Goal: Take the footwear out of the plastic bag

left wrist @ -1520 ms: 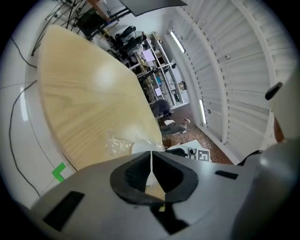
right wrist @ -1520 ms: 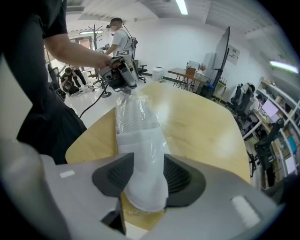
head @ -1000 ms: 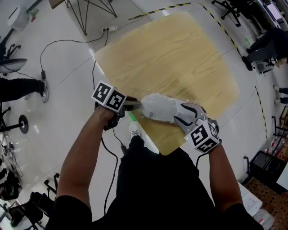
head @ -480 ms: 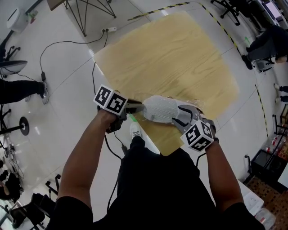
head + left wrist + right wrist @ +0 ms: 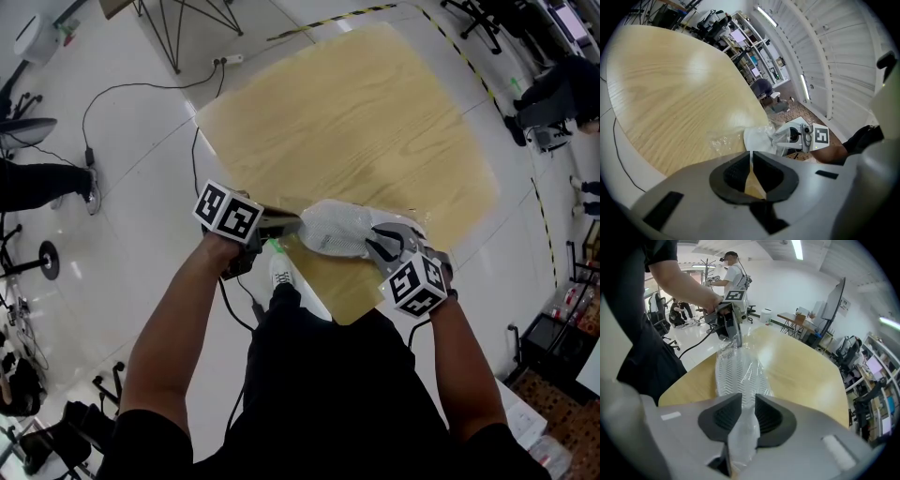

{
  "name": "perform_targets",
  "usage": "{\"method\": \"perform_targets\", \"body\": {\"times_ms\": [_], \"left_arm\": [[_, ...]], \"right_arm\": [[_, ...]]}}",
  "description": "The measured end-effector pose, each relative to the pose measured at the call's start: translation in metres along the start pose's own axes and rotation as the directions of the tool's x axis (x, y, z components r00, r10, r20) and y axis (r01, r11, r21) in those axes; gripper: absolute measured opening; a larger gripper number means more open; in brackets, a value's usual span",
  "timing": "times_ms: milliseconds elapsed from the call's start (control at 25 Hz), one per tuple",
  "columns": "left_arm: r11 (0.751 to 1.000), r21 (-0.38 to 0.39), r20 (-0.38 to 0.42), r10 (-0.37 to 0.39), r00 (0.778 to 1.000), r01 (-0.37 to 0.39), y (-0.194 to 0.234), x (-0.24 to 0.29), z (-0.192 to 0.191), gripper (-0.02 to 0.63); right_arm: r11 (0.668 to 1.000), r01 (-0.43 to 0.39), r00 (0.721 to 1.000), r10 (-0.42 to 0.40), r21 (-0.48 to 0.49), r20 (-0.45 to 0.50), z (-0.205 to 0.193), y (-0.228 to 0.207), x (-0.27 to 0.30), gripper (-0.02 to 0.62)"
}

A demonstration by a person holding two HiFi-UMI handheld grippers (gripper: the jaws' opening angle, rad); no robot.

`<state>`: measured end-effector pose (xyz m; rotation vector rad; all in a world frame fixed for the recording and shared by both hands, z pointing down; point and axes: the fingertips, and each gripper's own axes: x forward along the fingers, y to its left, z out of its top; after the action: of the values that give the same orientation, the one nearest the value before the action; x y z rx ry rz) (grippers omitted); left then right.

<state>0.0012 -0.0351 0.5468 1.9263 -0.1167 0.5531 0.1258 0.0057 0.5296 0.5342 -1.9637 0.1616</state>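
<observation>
The person is holding the white shoe (image 5: 337, 228), wrapped in the clear plastic bag (image 5: 742, 437), at the near edge of the wooden worktop (image 5: 375, 112). The left gripper (image 5: 751, 158) is reaching in at the toe end. Its fingers have just been closing and are standing almost pressed together, pinching the bag's thin film there. The right gripper (image 5: 744, 405) is pointing steeply down at the heel end. Its fingers have just been closing too and are pinching a bunched fold of the bag. The shoe's ribbed sole is facing the right gripper, with the bag running from one gripper to the other.
</observation>
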Motion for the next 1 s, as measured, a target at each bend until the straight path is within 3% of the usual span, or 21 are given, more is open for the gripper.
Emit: {"method": "perform_targets", "body": {"times_ms": [280, 480, 600, 1000], "left_arm": [[1.0, -0.011, 0.048, 0.027, 0.998, -0.027, 0.009, -0.02, 0.008, 0.005], [0.999, -0.031, 0.013, -0.043, 0.999, 0.043, -0.006, -0.01, 0.001, 0.008], [0.997, -0.043, -0.008, -0.068, 0.998, 0.068, -0.01, 0.003, -0.004, 0.094], [0.995, -0.072, -0.02, -0.064, 0.998, 0.062, -0.01, 0.014, -0.001, 0.107]], "right_arm": [[1.0, 0.021, 0.999, -0.022, -0.012, -0.044, -0.011, -0.005, -0.001, 0.075], [0.999, 0.029, 0.999, -0.029, 0.017, -0.026, -0.012, -0.007, -0.002, 0.069], [0.999, 0.03, 0.999, -0.029, 0.014, -0.031, -0.012, -0.007, -0.001, 0.067], [0.999, 0.034, 0.999, -0.034, 0.013, -0.006, -0.006, -0.009, -0.004, 0.063]]}}
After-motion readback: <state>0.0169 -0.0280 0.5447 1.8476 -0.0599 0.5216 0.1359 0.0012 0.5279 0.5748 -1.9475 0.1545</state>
